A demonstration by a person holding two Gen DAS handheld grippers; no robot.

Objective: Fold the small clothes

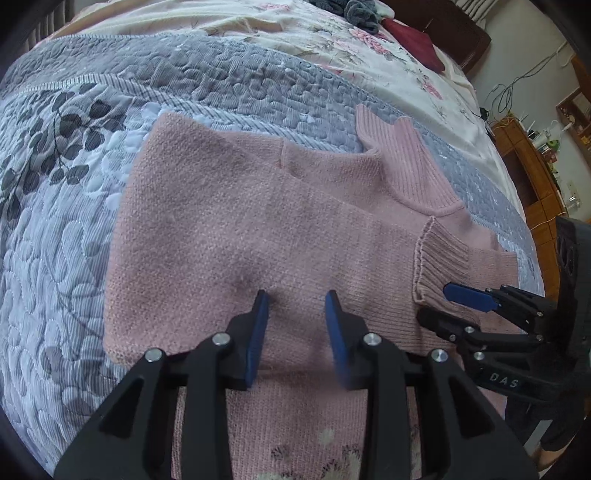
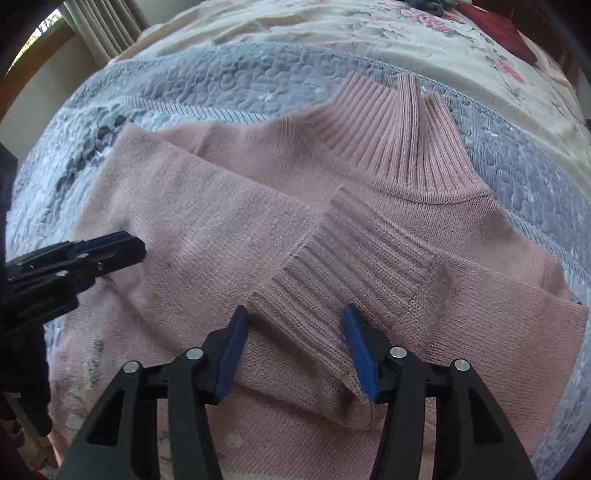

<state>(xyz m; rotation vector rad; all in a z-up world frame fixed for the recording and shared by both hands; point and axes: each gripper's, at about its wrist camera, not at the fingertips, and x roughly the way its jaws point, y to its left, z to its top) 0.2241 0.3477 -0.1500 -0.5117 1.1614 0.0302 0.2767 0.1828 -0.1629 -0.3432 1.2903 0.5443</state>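
A pink knit sweater [image 1: 221, 221] [image 2: 221, 229] lies flat on a grey-blue quilted bedspread [image 1: 55, 221] [image 2: 184, 88], its ribbed collar [image 1: 402, 158] [image 2: 399, 129] pointing away. One sleeve is folded across the chest, and its ribbed cuff [image 2: 351, 266] [image 1: 439, 258] rests on top. My left gripper [image 1: 297, 299] [image 2: 129, 247] is open just above the sweater's body, with nothing between its fingers. My right gripper [image 2: 295, 310] [image 1: 436, 302] is open at the cuff, and the folded sleeve runs between its blue pads without being clamped.
A cream floral sheet [image 1: 332, 44] [image 2: 332, 29] covers the far part of the bed, with a dark red cloth [image 1: 413, 40] and a grey garment [image 1: 358, 11] on it. Wooden furniture [image 1: 528, 166] stands past the bed's right edge. Curtains [image 2: 99, 26] hang at the far left.
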